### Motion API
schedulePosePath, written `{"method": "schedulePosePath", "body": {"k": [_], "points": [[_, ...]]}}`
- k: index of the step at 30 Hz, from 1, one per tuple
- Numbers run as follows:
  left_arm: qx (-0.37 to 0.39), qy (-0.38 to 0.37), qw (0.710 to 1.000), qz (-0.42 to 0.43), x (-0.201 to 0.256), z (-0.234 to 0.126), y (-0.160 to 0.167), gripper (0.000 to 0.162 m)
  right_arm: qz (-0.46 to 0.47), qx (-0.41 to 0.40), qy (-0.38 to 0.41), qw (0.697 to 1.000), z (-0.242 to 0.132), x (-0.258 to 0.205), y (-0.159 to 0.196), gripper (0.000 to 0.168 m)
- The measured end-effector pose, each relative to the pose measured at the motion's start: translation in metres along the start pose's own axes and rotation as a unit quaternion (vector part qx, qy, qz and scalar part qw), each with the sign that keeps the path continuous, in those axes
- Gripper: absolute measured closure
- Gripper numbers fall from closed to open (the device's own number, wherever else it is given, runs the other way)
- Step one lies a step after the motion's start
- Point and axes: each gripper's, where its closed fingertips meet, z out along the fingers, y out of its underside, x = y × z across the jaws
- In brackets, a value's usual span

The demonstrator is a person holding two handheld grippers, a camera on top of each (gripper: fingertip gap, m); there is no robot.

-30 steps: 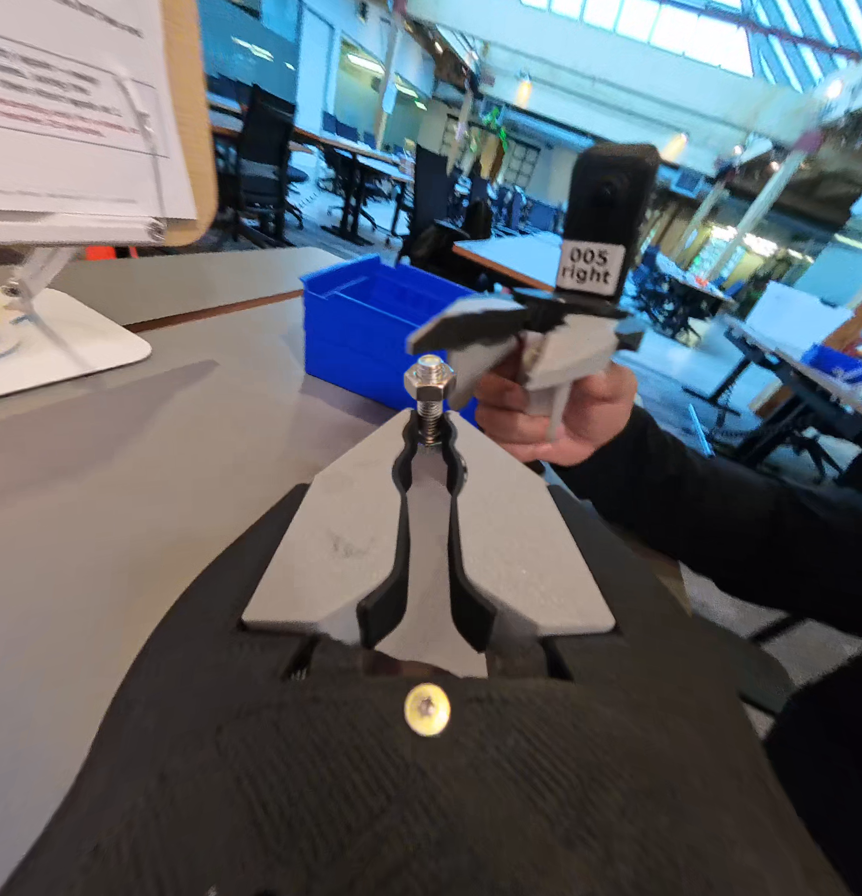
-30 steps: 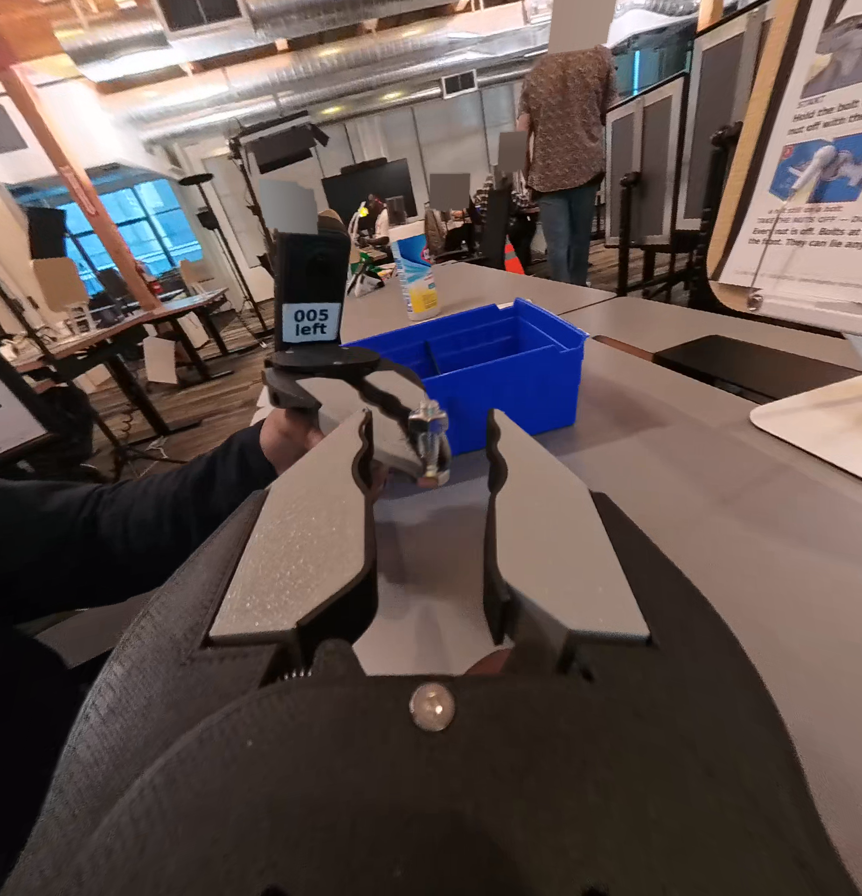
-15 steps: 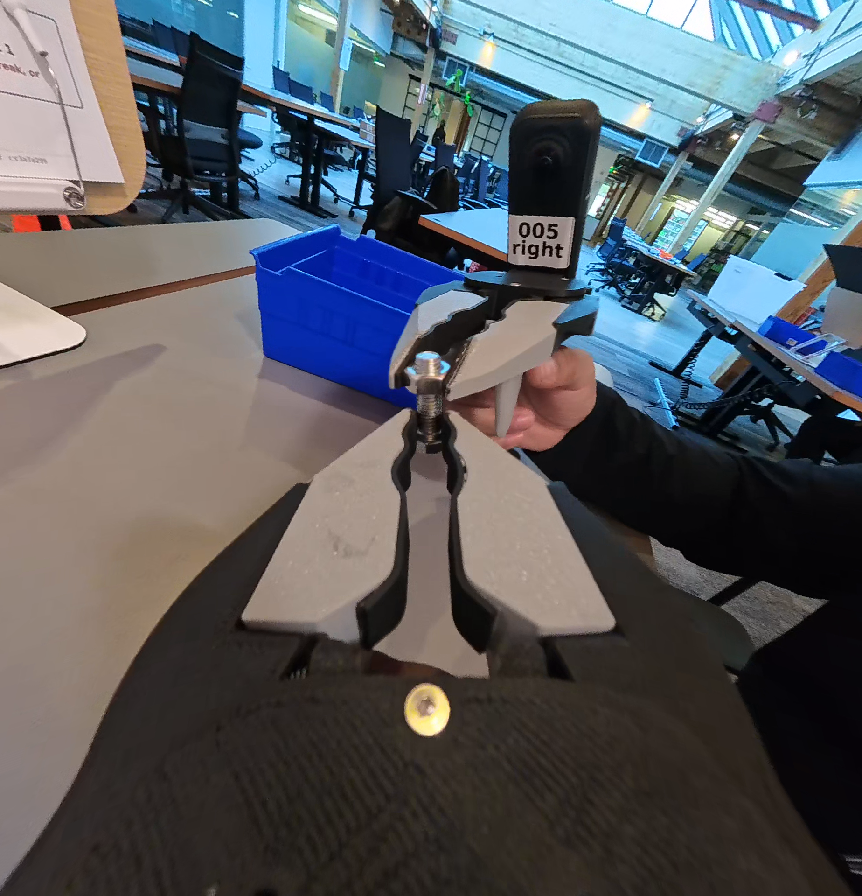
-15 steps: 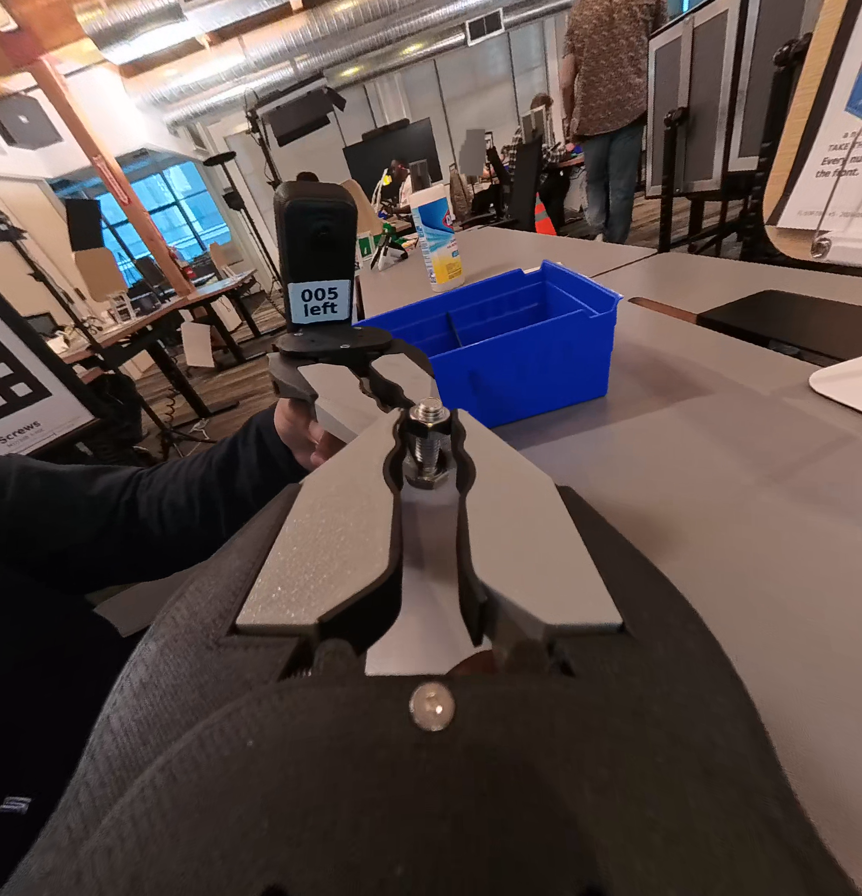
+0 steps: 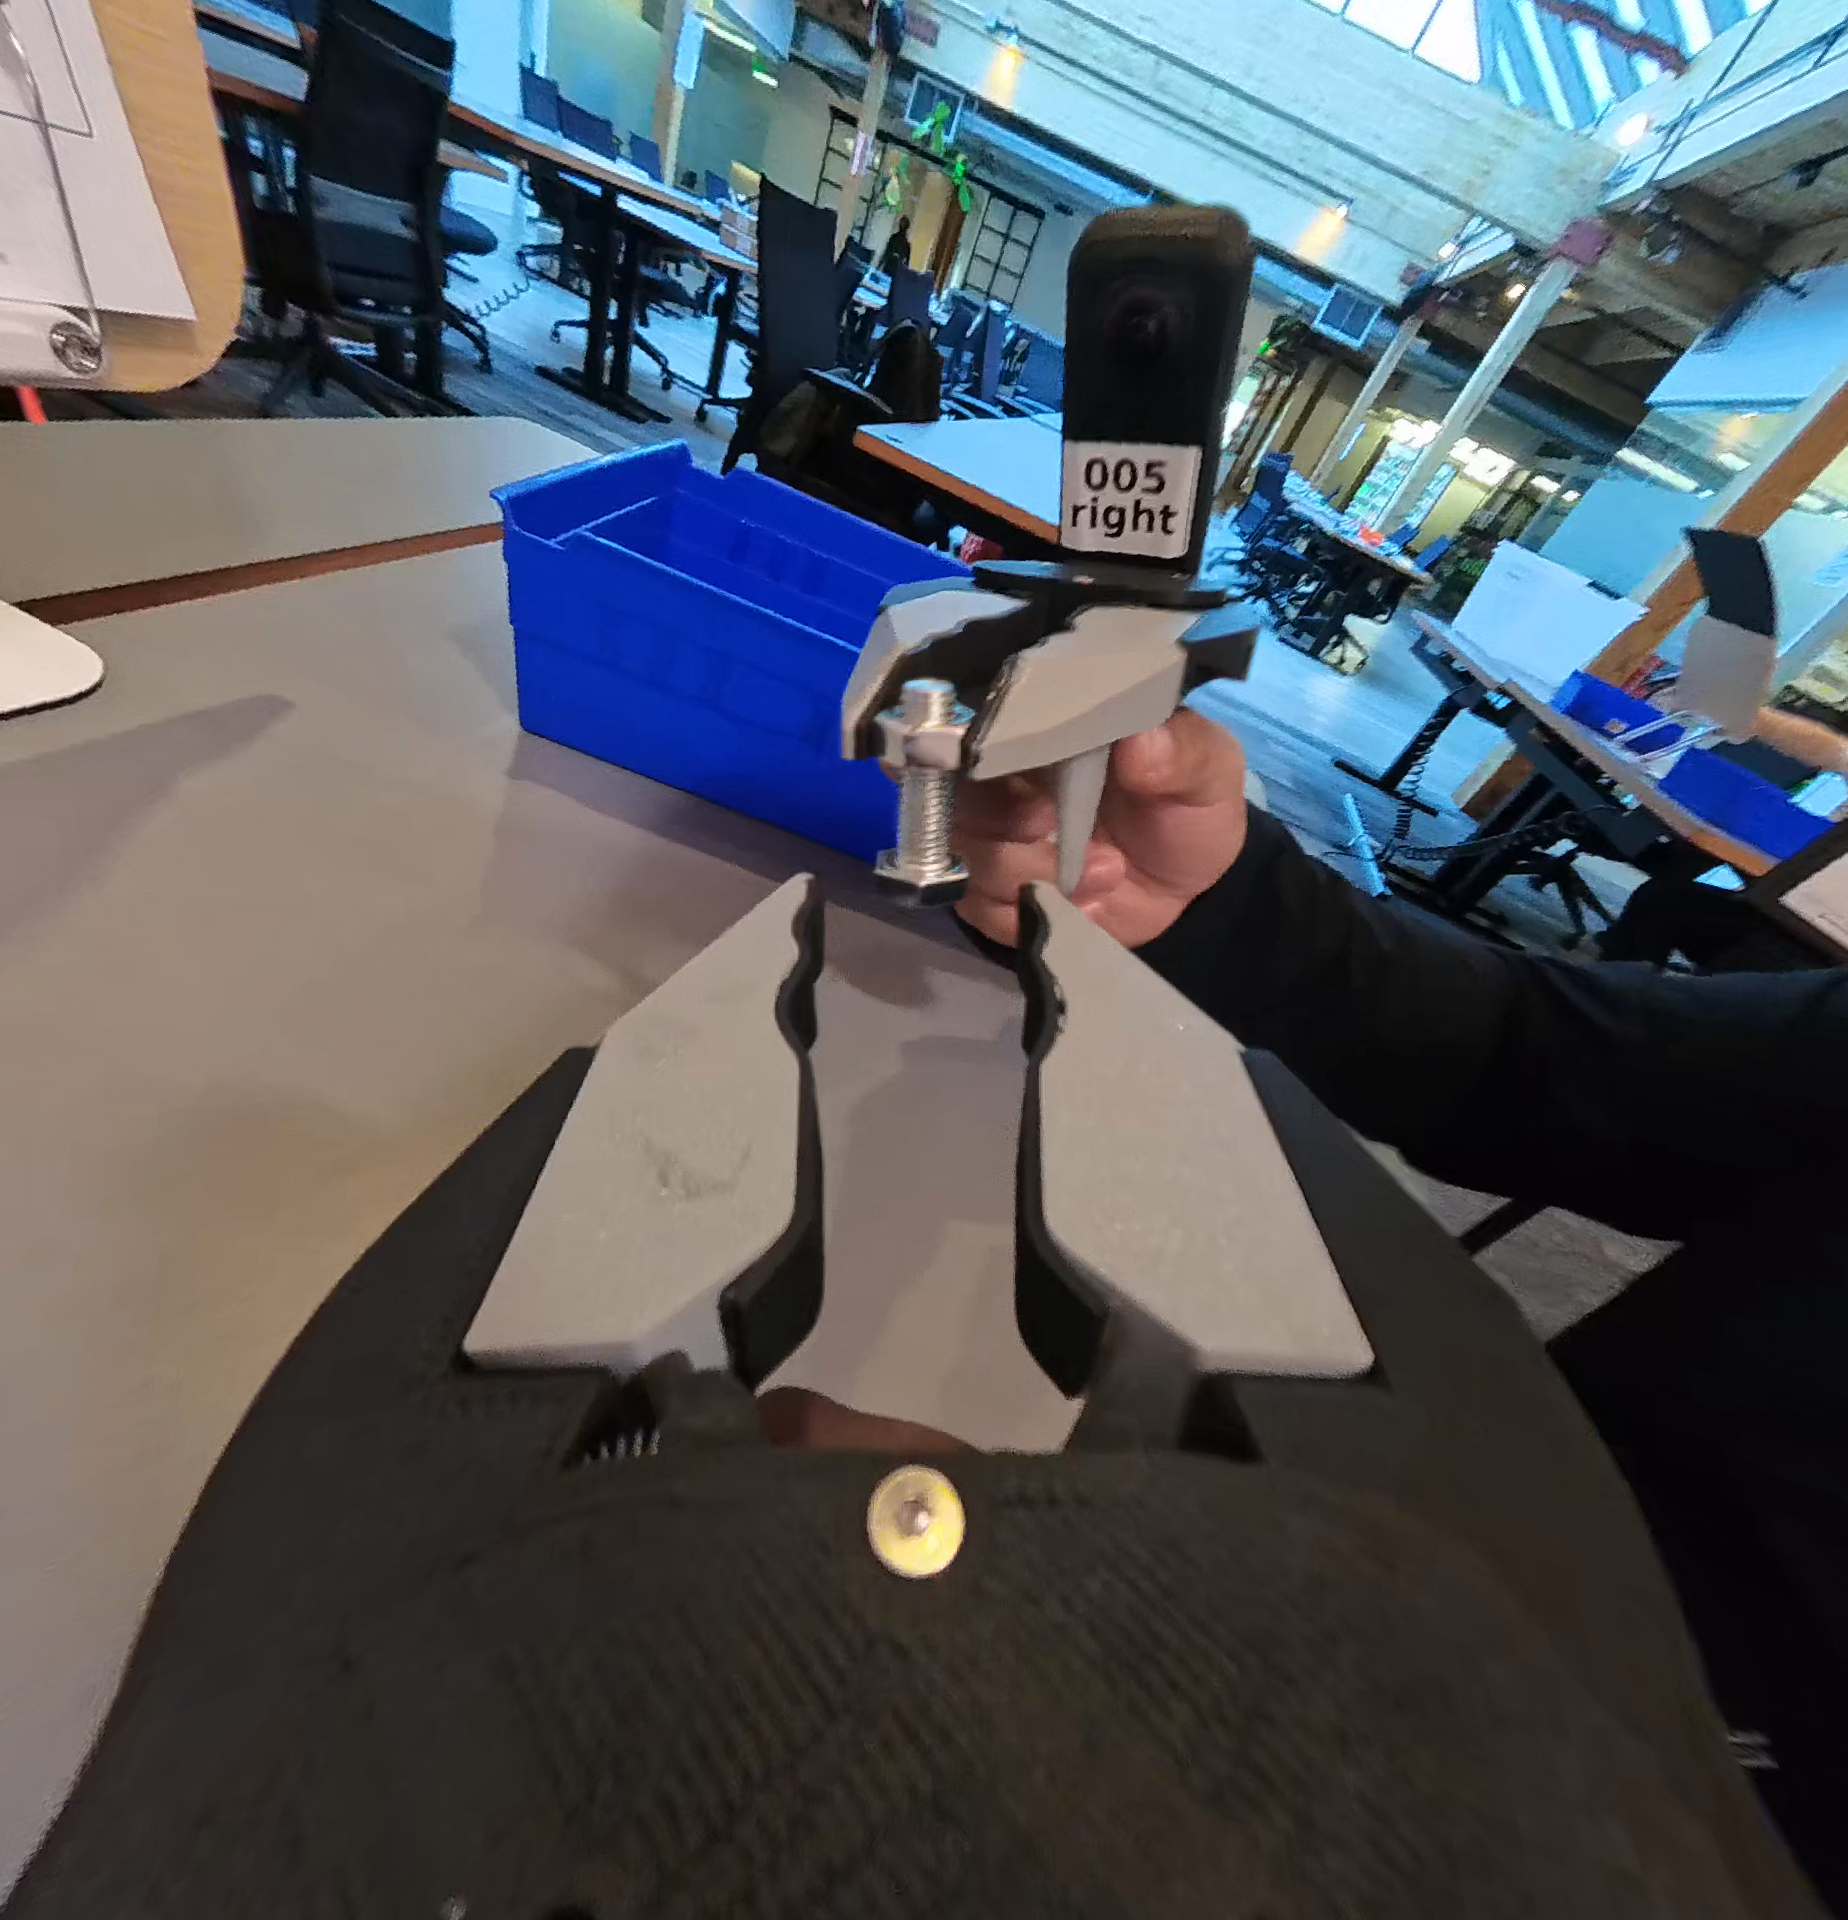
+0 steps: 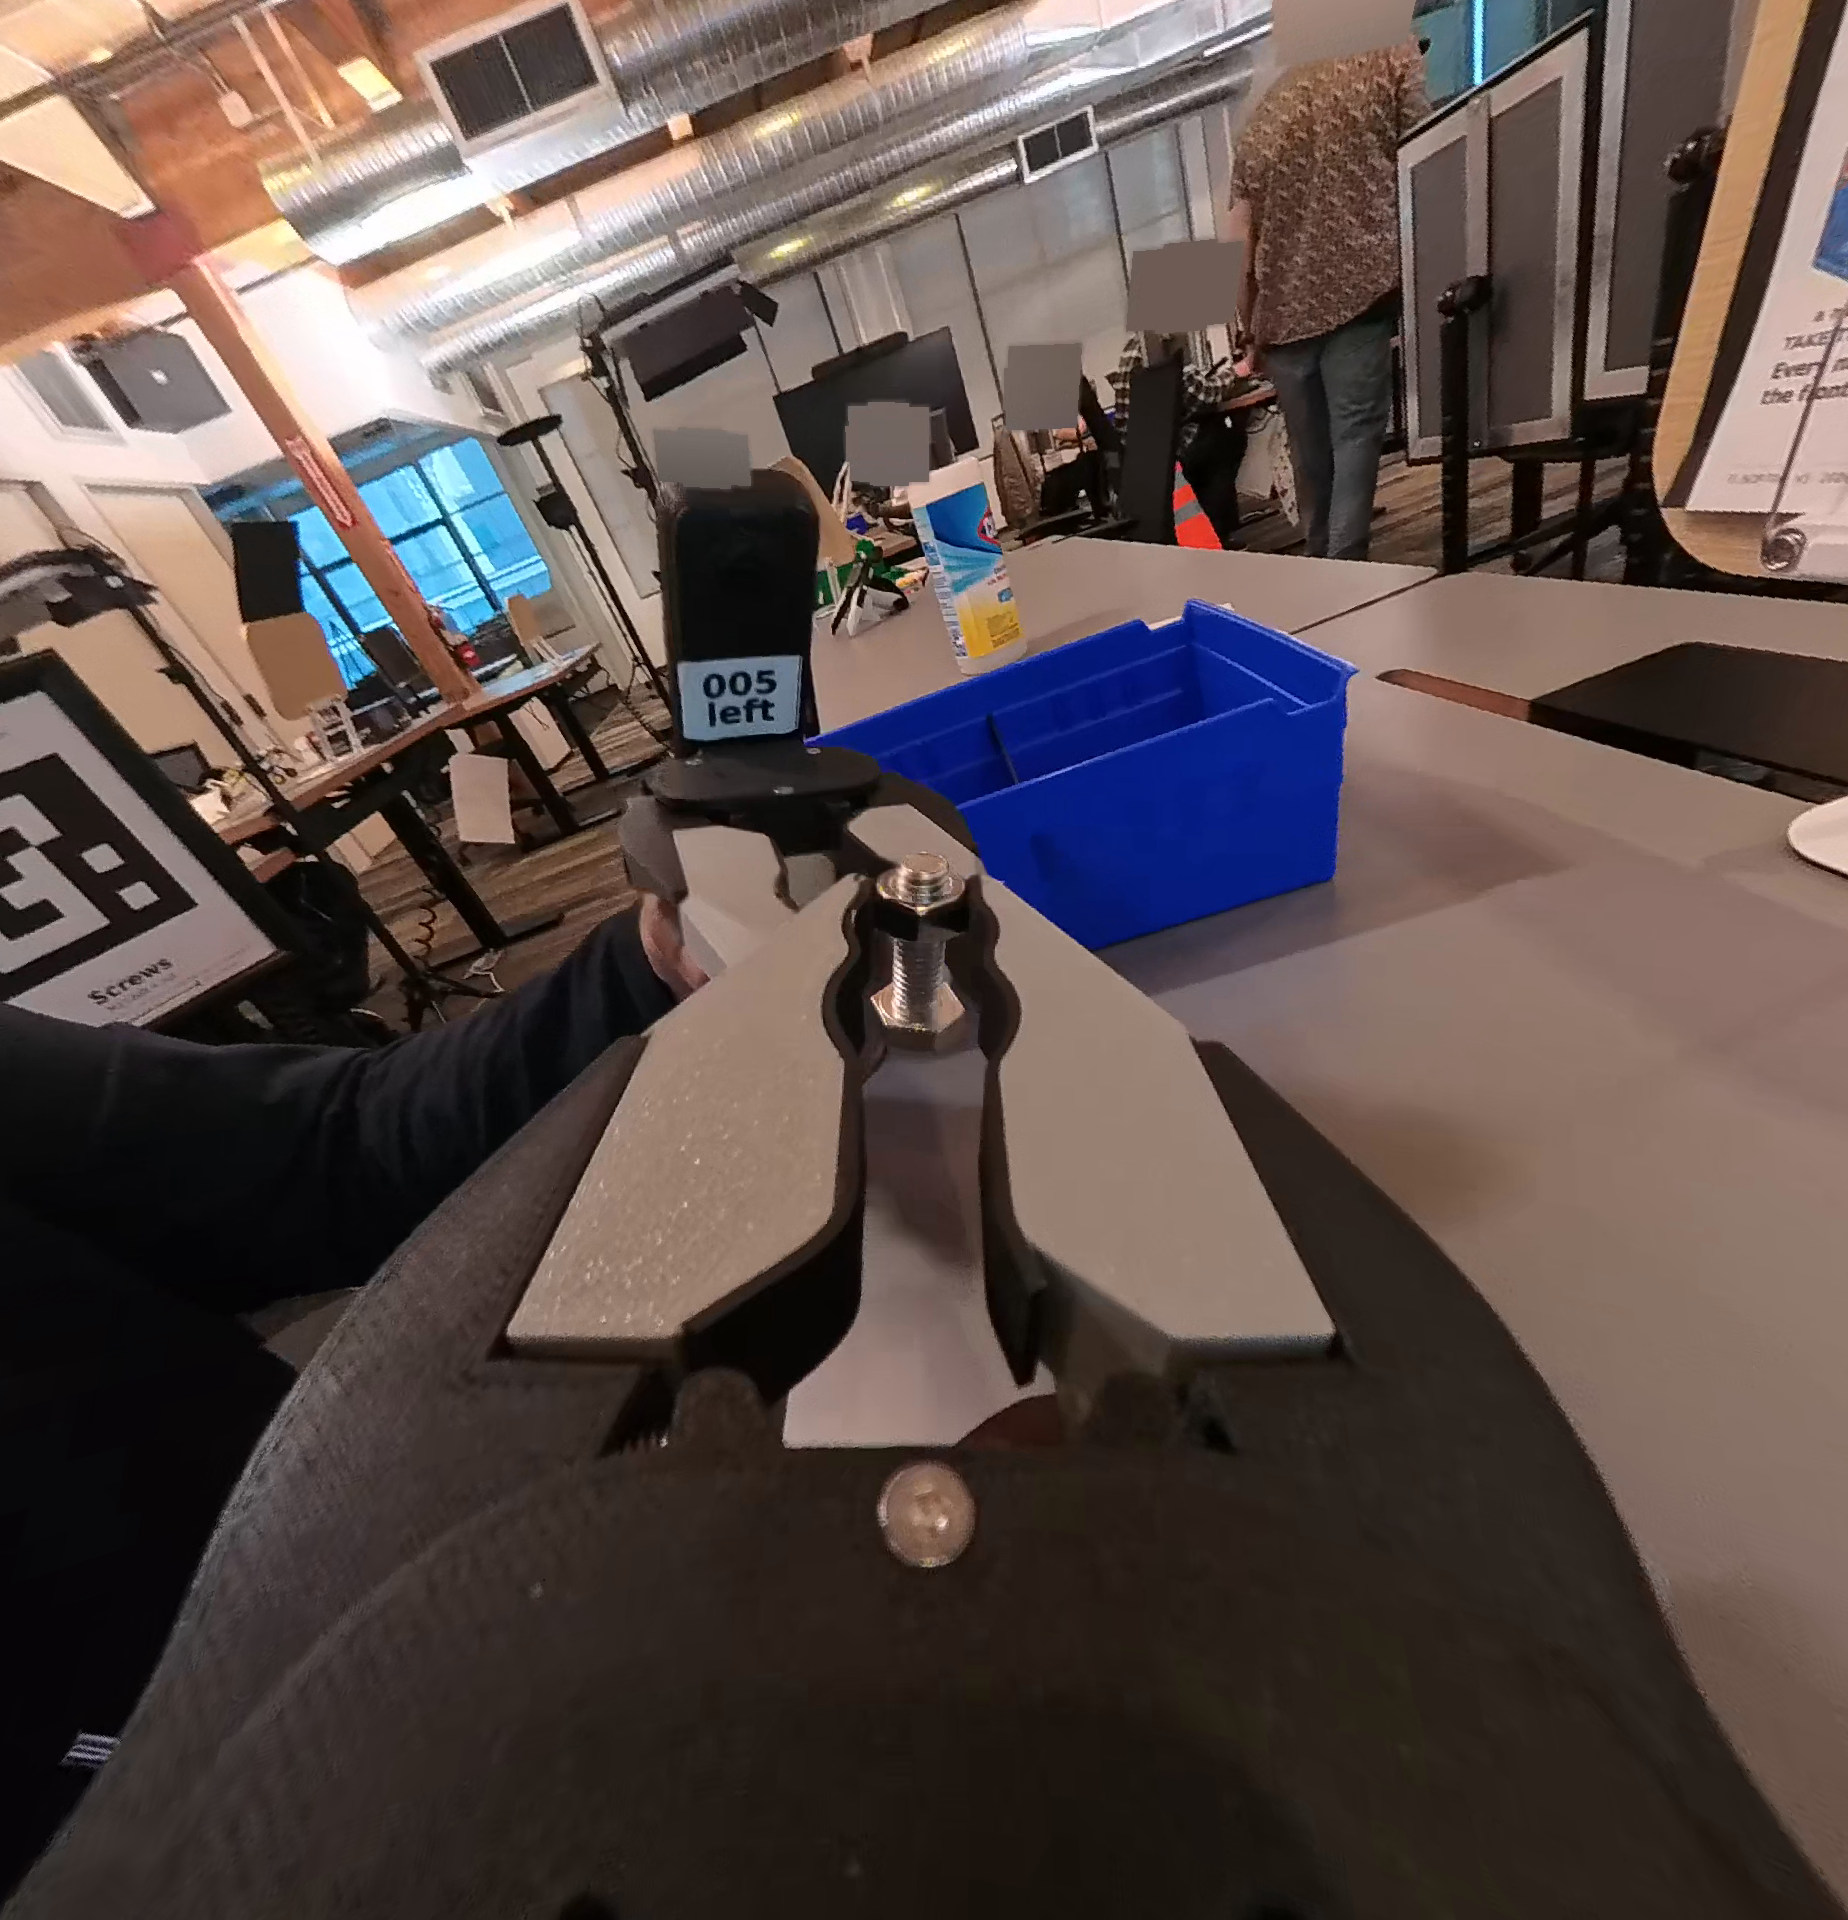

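Grey matte table, smooth. Blue plastic bin, ribbed, well behind. Left gripper spread apart, empty. Right gripper clamped on nut of upright threaded steel bolt. Risk, judged: slick metal twisting or slipping from the narrow grip.

Nut on the bolt is mostly buried in the right gripper pads, only dark edges show. Left gripper fingertips sit behind the right gripper's left finger, hidden. Bin floor is out of sight behind its front wall. Clipboard right of the bin is cut by the edge. White base is cropped left.
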Motion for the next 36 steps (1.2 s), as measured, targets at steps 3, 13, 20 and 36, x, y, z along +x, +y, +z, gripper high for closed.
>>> {"method": "schedulePosePath", "body": {"k": [3, 13, 20, 36], "points": [[-0.006, -0.009, 1.000, 0.019, -0.001, 0.003, 0.003, 0.134, -0.002, -0.004, -0.007, 1.000, 0.001, -0.004, 0.001, 0.154], [-0.003, -0.005, 1.000, 0.019, 0.001, 0.006, 0.004, 0.140, 0.000, -0.003, -0.009, 1.000, 0.002, -0.005, 0.001, 0.154], [0.004, -0.020, 0.999, 0.040, 0.001, 0.008, 0.002, 0.147, 0.006, 0.007, -0.003, 1.000, 0.001, -0.002, -0.001, 0.154], [0.037, -0.076, 0.996, 0.014, -0.026, -0.007, -0.010, 0.147, -0.014, 0.028, 0.011, 0.999, -0.009, 0.001, -0.012, 0.146]]}}
